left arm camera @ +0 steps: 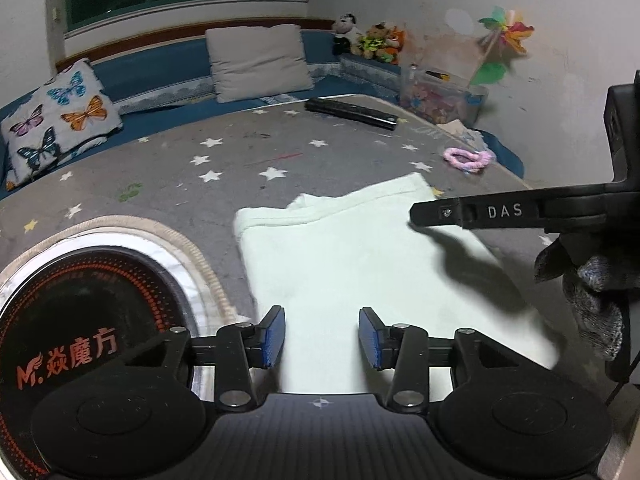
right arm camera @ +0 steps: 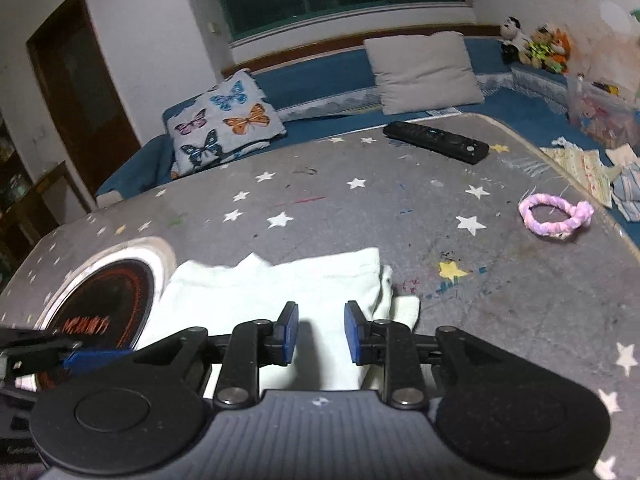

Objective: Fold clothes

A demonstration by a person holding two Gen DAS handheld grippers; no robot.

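A pale garment (left arm camera: 360,264) lies in a flat, layered rectangle at the frame's lower middle on the counter (left arm camera: 168,168), with the left hand-held gripper (left arm camera: 322,338) and right hand-held gripper (right arm camera: 317,332) both gaping empty above it, fitting either another fold or a finished one.

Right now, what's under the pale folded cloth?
The folded cloth lies on the grey star-print table cover, its left edge beside the round induction cooktop. Anything beneath the cloth is hidden.
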